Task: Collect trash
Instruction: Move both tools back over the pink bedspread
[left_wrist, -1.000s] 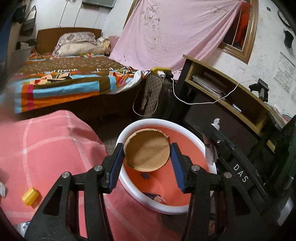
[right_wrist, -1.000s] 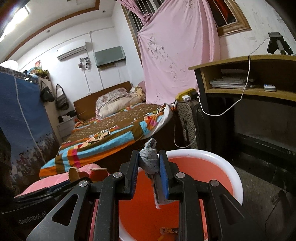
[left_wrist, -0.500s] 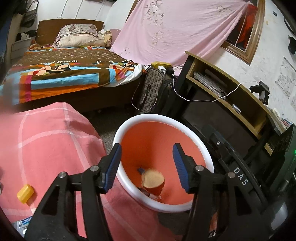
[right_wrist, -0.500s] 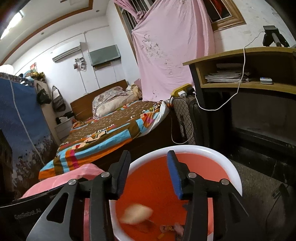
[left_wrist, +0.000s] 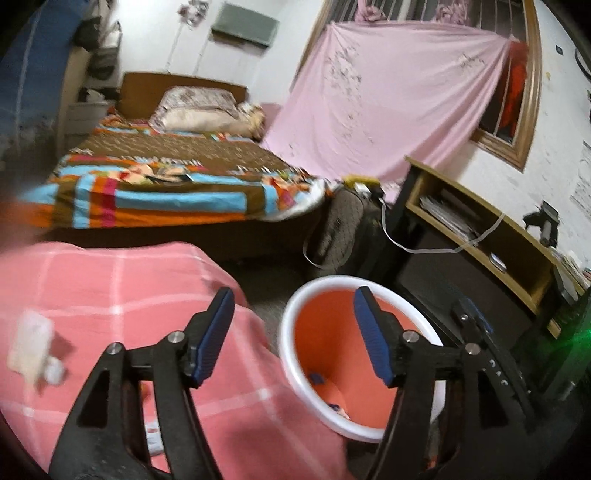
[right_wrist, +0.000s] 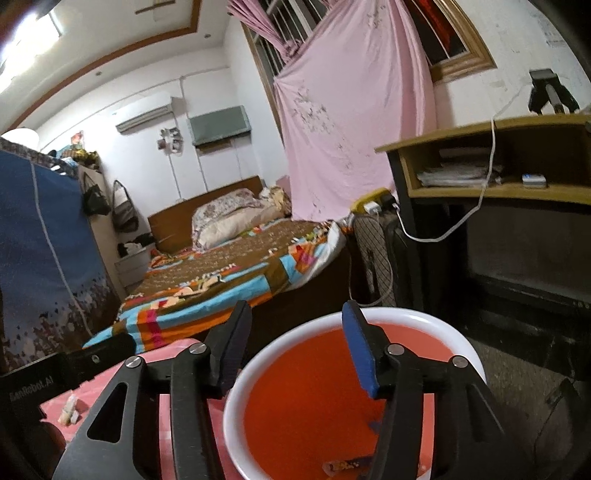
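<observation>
- the left gripper (left_wrist: 293, 334) tilts down over the edge of the pink checked worktop (left_wrist: 110, 295), its right finger over the orange bin (left_wrist: 325, 332).
- the right gripper (right_wrist: 295, 347) points almost level above the bin's white rim.
- both grippers are released, jaws opening, nothing between them.
- trash scraps (right_wrist: 341, 464) lie on the bin's bottom, partly hidden behind the fingers.
- a blurred white object (left_wrist: 31, 345) lies on the worktop; what it is cannot be told.

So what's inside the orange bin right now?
Inside the orange bin, a few small scraps lie at the bottom: a printed wrapper and bluish bits. The right gripper and left gripper cover part of the floor, so more may be hidden.
</observation>
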